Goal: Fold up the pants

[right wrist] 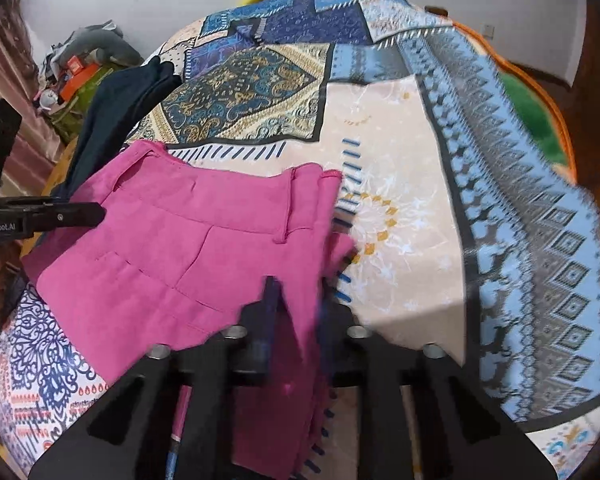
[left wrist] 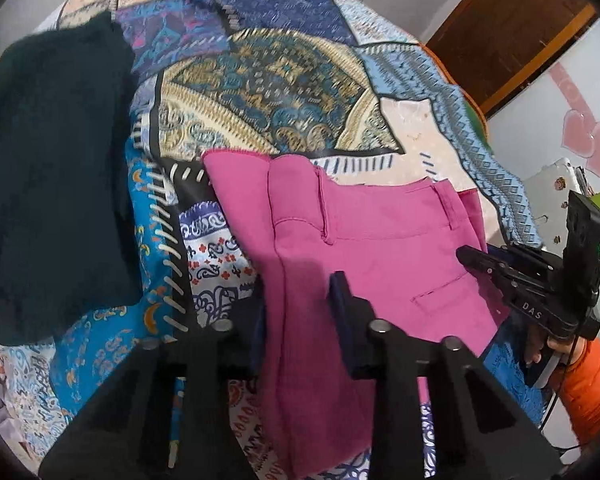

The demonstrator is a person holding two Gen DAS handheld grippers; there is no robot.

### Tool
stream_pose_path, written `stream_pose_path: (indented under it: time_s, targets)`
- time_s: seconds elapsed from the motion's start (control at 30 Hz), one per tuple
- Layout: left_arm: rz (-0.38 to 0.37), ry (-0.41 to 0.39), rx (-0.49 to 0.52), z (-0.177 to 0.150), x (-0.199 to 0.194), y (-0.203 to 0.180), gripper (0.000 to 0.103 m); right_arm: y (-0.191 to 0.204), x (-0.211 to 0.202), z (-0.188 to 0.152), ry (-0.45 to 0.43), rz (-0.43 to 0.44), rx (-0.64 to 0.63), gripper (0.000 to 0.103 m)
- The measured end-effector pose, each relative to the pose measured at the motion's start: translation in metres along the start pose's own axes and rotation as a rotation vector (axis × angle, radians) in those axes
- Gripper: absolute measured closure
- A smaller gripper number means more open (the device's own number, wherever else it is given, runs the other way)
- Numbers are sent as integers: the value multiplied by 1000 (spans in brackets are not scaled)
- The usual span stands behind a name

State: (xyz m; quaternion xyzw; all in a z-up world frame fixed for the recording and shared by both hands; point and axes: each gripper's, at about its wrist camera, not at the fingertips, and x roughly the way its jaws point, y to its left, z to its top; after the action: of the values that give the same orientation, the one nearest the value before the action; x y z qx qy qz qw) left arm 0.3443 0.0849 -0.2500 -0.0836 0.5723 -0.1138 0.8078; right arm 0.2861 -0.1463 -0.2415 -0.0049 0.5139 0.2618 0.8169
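Bright pink cotton pants (left wrist: 364, 240), partly folded with waistband, belt loop and back pocket facing up, lie on a patchwork-printed blue, gold and cream cloth (left wrist: 268, 88) that covers the desk. The left tool (left wrist: 300, 320) is closed on a fold of the pink fabric at the garment's left edge, cloth draping between its black fingers. The right tool (right wrist: 296, 312) likewise pinches a bunched flap at the opposite edge, fabric hanging down through its narrow gap. A dark navy folded garment (left wrist: 56, 184) rests on the printed cloth just left of the pants. An orange sleeve (left wrist: 592, 392) shows behind the right tool in the left wrist view
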Motion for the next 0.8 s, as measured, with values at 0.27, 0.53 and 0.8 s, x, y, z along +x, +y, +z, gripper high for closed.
stream_pose_path:
  time_s: [0.27, 0.53, 0.8]
  targets:
    - [107, -118, 102, -5, -35, -22, 85, 15, -33, 15, -93, -19, -56, 93]
    - [143, -275, 62, 3, -106, -2, 85, 54, -68, 54, -209, -9, -148, 93]
    - [244, -395, -1, 9, -167, 47, 85, 118, -74, 102, -302, 19, -263, 93]
